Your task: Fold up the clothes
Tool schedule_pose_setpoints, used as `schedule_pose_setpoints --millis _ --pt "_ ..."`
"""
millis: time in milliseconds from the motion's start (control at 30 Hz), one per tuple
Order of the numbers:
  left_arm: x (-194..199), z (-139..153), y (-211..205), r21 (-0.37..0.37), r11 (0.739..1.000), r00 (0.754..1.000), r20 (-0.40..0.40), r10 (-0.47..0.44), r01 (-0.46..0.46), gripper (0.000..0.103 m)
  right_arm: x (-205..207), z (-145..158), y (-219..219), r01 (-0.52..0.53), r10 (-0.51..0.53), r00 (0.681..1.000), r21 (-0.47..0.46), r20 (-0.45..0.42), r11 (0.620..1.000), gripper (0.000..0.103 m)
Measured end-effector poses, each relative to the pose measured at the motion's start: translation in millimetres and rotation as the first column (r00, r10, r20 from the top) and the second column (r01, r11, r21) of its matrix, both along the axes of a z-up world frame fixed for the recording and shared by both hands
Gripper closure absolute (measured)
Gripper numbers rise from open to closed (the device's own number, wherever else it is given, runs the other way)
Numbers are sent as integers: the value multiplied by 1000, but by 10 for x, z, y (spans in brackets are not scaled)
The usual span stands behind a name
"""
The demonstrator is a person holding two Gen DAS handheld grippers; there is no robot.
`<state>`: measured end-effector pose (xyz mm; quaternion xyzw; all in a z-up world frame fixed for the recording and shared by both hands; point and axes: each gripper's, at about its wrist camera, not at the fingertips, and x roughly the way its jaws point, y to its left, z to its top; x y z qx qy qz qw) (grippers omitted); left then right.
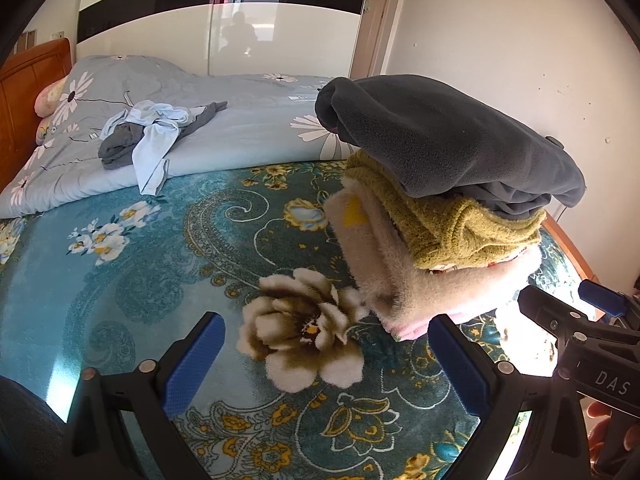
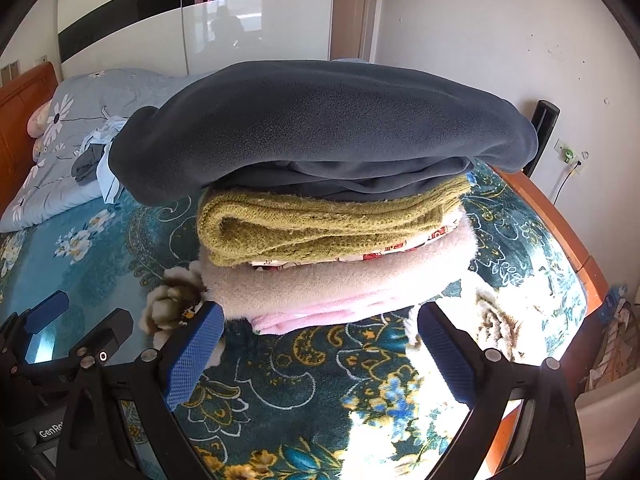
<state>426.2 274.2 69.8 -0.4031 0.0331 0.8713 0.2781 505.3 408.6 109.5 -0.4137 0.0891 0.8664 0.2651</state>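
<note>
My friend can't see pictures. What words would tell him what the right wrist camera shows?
A stack of folded clothes sits on a teal flowered blanket: a dark grey fleece on top, an olive knit under it, then beige and pink layers. The open right gripper points at the stack's base, and unfolded clothes lie farther back on the bed.

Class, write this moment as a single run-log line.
left gripper: open, empty | right gripper: open, empty | folded stack: dark grey on top | unfolded clothes: on quilt
</note>
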Motion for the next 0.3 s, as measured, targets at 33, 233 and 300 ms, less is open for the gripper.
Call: schedule_pose_setpoints --millis 33,233,300 --pt "2 -2 -2 1 1000 1000 1 1 -1 0 -1 -4 -1 -2 2 1000 -2 1 1000 5" --pt "-7 -5 -25 13 1000 1000 9 7 -7 0 -32 -56 3 -8 8 1000 -24 24 1000 5" --pt "-8 -3 -31 17 1000 1000 10 7 -7 0 -38 -50 0 -10 11 1000 -23 21 1000 5"
